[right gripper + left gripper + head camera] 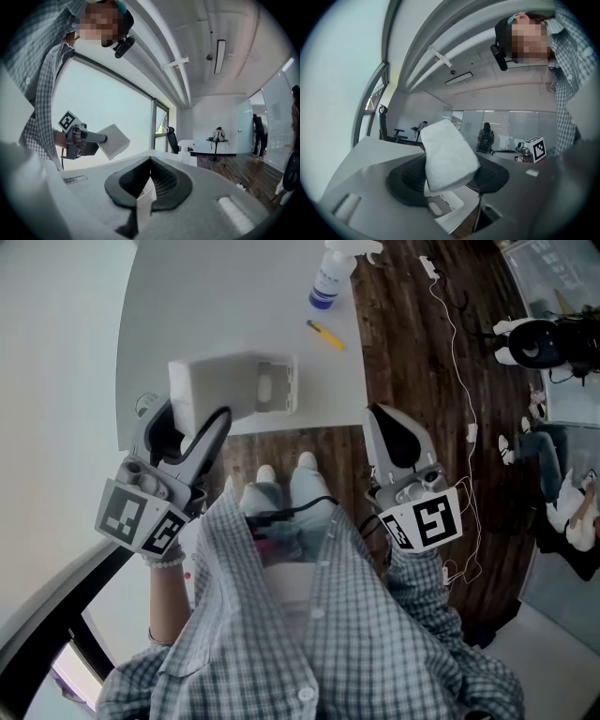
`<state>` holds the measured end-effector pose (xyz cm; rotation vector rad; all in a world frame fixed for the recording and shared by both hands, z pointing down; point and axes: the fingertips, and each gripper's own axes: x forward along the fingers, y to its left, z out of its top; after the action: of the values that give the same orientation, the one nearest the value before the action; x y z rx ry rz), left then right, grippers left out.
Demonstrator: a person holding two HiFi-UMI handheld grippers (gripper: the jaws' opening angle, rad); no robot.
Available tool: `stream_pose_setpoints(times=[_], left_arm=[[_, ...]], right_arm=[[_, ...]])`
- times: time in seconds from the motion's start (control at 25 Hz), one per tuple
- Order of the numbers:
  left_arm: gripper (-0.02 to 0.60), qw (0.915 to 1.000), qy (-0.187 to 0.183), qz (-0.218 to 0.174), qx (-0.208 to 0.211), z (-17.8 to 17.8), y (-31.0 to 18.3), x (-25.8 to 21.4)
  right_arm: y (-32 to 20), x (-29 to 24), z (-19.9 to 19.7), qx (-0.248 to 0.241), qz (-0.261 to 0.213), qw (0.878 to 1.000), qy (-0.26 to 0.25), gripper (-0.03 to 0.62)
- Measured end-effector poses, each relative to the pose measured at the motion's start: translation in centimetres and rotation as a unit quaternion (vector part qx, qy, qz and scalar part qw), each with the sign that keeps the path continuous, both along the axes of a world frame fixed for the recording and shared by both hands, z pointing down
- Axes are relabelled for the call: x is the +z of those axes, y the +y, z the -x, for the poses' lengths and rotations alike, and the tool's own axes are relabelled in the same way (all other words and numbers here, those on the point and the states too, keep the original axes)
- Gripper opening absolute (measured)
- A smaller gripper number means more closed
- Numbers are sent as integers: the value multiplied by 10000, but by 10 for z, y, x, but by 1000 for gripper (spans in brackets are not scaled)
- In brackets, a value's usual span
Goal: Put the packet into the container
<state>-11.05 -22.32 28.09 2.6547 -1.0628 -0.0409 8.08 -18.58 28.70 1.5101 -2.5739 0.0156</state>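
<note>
Left claw [195,418]: clamped on a white, soft-looking rectangular packet [211,385], one pad on each broad side, jaws standing fairly wide to take its thickness. The packet is held level in the air, clear of the pale grey surface [234,306], at the near left edge. From above it overlaps the left end of the white open-topped plastic container [275,385], and the left gripper view shows the container below and beyond it. The packet is not inside. The container rests on the surface close to the near edge. Right claw [378,423]: jaws drawn together to a narrow slit, gripping nothing I can make out, held off the surface's right corner over the dark wooden floor [412,343]. At the far end of the surface stand a white spray bottle with blue label [328,279] and a small yellow pen-like tool [325,334], well apart from the container.
</note>
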Motion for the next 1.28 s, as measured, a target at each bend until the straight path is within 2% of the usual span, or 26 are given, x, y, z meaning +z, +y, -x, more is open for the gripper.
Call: stream_pose_setpoints(times=[0.24,0.48,0.88,1.16,1.28], left_arm=[[272,9996,-79,32,-258,-3,-6,0],[272,9985,-338,116,-406,-15,-14,9],[273,9943,-769,635,-369,-32,-27,53],[273,9876,-1162,987,-383,-40,-36,94],[273,9784,-1596,1218,-495,-39,-41,111]], right_arm=[[-16,-2,-3,-281,-9,9996,-46,-2],[-29,-1,-15,-460,3,9989,-111,-2],[-40,2,-39,-483,33,9986,-210,-2],[-44,3,-50,-454,57,9987,-232,-2],[-44,4,-55,-415,79,9988,-231,-1]])
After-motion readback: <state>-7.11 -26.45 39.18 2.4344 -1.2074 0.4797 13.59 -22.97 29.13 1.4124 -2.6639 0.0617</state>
